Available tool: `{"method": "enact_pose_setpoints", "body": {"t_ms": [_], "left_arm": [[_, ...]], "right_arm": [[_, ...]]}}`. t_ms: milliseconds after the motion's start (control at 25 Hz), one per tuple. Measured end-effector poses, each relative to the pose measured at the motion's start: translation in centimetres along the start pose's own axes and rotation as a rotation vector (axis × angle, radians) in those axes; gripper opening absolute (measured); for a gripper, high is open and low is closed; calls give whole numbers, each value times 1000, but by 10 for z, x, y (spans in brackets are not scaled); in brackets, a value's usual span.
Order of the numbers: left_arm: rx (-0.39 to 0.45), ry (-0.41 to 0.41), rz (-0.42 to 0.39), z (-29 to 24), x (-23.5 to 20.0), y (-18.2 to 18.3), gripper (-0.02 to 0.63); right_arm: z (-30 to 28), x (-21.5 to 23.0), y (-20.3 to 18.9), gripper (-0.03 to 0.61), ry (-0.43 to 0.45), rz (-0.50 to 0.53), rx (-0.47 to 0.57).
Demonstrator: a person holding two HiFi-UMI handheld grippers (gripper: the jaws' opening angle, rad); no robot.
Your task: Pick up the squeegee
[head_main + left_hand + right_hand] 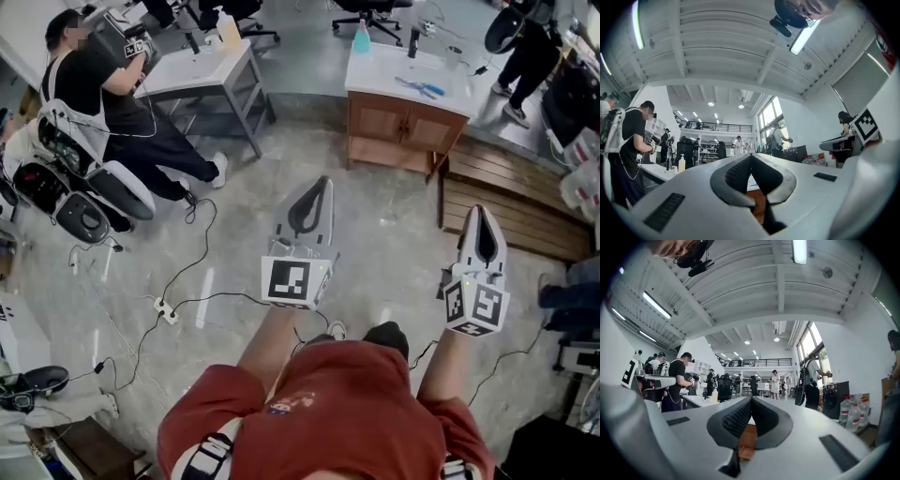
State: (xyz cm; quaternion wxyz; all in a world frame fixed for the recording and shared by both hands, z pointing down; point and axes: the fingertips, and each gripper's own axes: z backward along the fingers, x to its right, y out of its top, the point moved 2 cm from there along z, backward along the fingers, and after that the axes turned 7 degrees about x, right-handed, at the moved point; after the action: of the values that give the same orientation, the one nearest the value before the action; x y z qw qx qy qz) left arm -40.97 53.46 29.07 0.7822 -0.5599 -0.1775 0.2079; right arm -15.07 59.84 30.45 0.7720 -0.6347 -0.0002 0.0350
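Wood-fronted cabinet (394, 120) not reached yet, so just approaching: left gripper (322, 184) and right gripper (479, 212) both pinched shut on nothing, probable squeegee (419, 88) (blue handle, hard to be sure) lying well ahead between them on its white top (380, 73); gotta close in, then open.

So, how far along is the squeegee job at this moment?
Done: nothing yet. The left hand-held gripper and right hand-held gripper are both shut and empty, held above the floor. In hand: they point toward the wooden cabinet, some way off. Left: everything, meaning reaching the countertop, finding the squeegee, opening and grasping. A blue-handled item lies there, too small to identify.
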Motion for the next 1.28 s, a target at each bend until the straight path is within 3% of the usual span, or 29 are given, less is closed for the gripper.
{"method": "enact_pose_setpoints", "body": {"t_ms": [560,1000,1280], "left_arm": [[-32,25,-3,-37,-18,-31,18],[-78,-4,-33,-178,21,-72,18],[-96,-13,-42,-262,53,-101,18]], "right_arm": [[-54,6,-34,8,27,-9,-33],[-159,114,-60,8,-16,-78,-27],[-215,179,-77,8,-24,-47,-31]]}}
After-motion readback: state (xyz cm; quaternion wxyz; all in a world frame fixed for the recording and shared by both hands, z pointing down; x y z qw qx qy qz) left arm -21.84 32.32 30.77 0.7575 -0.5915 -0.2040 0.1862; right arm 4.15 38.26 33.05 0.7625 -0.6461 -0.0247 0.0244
